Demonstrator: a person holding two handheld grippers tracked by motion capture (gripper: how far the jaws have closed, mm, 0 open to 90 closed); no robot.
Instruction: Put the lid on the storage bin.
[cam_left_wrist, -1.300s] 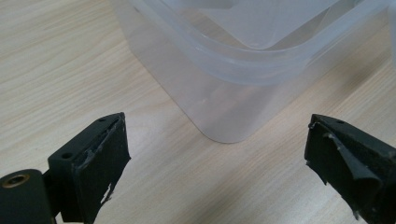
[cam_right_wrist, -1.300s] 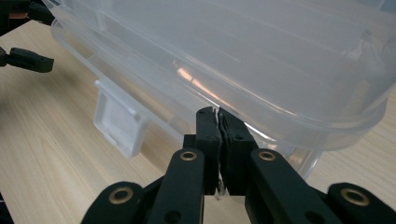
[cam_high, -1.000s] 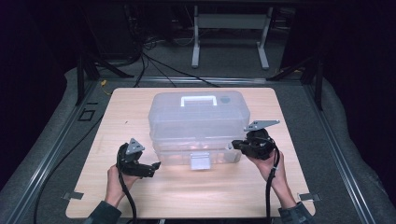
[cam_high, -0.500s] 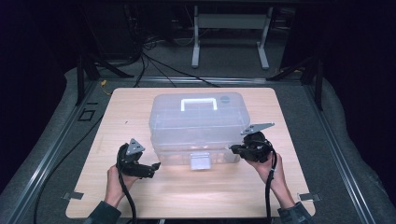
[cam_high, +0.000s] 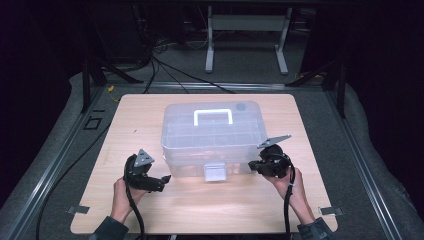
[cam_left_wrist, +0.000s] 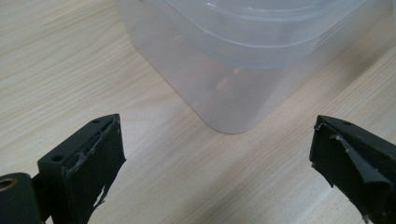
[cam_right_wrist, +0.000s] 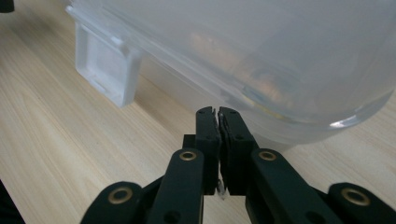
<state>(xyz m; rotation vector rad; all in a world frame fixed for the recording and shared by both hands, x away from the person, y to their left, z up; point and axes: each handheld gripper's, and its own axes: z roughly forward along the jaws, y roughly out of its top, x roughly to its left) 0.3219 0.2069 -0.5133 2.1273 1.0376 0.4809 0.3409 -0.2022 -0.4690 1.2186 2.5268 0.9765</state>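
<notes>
Now left gripper (cam_high: 165, 179) jaws wide apart, right gripper (cam_high: 251, 165) pressed together w/ nothing, beside box (cam_high: 210, 145).

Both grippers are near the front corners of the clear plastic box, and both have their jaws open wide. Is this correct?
Not fully. Both grippers are at the front corners of the clear plastic box, but only the left gripper has its jaws wide open, as the left gripper view shows. The right gripper has its jaws shut together on nothing, just under the box's lid rim, as the right gripper view shows.
</notes>
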